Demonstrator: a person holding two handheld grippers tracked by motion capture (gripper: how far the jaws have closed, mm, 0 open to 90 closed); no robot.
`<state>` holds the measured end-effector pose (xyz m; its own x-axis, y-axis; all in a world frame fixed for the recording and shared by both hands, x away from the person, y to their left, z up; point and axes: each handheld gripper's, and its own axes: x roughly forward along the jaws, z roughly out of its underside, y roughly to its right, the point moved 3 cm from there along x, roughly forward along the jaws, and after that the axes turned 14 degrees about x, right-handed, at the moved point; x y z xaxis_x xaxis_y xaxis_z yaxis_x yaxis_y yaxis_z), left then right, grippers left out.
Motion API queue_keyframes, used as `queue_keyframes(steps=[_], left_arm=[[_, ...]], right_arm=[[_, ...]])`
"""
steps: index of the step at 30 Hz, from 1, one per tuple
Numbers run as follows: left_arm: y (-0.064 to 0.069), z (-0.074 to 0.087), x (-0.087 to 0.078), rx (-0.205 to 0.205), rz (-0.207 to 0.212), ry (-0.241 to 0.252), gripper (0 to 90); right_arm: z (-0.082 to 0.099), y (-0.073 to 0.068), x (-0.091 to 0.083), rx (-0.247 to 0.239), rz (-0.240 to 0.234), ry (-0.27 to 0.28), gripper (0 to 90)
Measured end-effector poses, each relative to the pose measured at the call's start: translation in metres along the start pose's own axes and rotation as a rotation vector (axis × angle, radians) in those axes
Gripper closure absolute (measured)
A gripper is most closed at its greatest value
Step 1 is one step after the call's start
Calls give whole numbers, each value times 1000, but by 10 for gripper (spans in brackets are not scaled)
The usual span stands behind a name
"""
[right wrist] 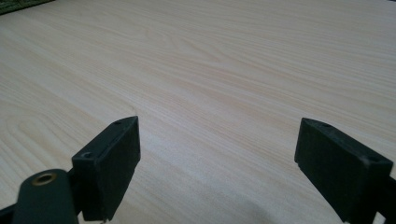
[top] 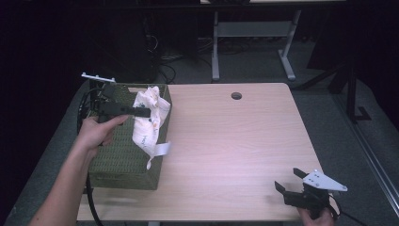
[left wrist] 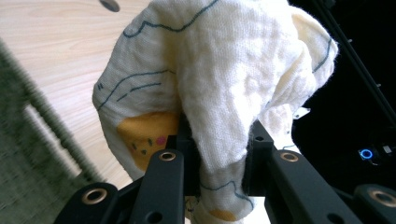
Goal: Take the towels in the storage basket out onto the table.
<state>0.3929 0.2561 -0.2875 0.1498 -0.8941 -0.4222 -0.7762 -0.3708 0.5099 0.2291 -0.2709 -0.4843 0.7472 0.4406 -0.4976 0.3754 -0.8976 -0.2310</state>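
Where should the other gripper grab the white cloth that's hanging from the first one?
Best bet: the loose lower end of the white cloth, which dangles free beside the green basket. The left gripper pinches the top bunch, so the open right gripper could probably come in from the bare table side, level, and close across that narrow tail.

Left tool (top: 141, 112), clamped tight, raised over the table's (top: 235, 141) left end; right tool (top: 288, 180) rests wide-jawed at its near right corner.
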Motion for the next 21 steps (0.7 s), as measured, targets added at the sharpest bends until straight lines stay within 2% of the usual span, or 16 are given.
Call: queue_keyframes(steps=[12,21], left_arm=[[18,-14,36,51,54,-35,730],[28,-18,56,70,68,-60,729]], right_arm=[[-1,1,-1,-2,-15,3,135],[-1,-1,0,-2,-10,2,135]])
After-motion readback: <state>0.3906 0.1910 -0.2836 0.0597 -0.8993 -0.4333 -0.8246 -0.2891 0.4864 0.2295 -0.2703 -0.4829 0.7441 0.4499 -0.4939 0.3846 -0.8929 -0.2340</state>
